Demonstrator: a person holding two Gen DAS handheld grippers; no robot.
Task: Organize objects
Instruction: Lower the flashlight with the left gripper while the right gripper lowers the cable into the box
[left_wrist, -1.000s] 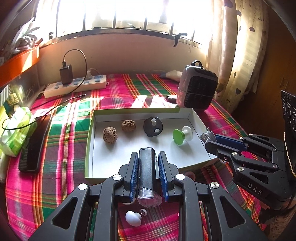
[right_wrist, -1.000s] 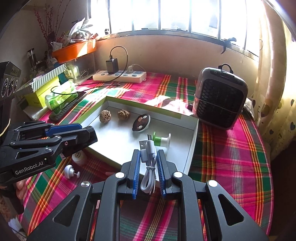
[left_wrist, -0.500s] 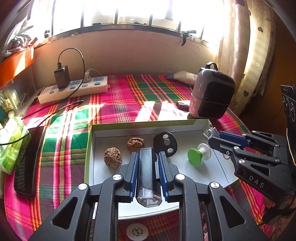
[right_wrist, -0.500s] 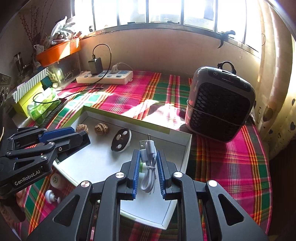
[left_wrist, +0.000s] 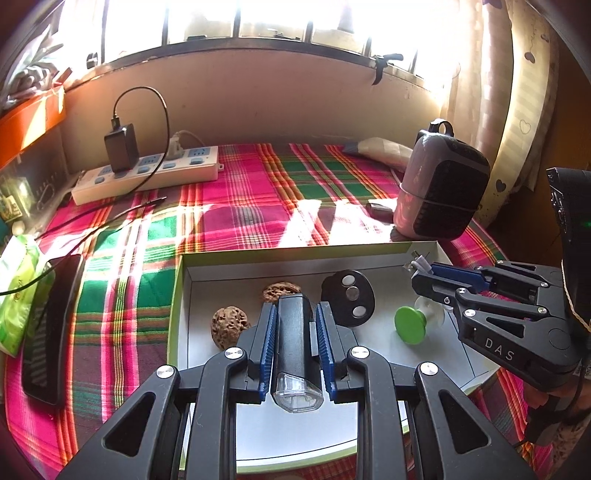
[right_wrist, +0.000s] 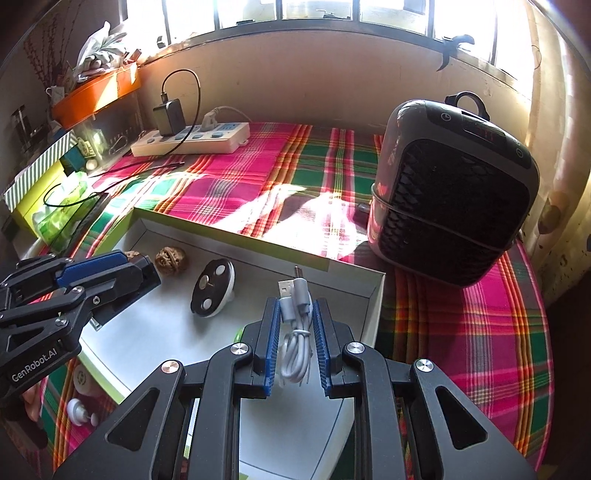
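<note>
A: Plaid worktop (left_wrist: 240, 206), white tray (left_wrist: 421, 248) on it?
B: Yes. Left gripper (left_wrist: 294, 325) jaws clenched on black bike light (left_wrist: 291, 343), right gripper (right_wrist: 294, 321) jaws clenched on coiled white cable (right_wrist: 295, 332), both over tray.

Two walnuts (left_wrist: 229, 326) lie left of the disc (left_wrist: 348, 297) in the tray (left_wrist: 295, 256).

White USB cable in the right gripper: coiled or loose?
Coiled. The white cable sits folded in a bundle between the right gripper pads, both plugs poking out ahead over the tray.
</note>
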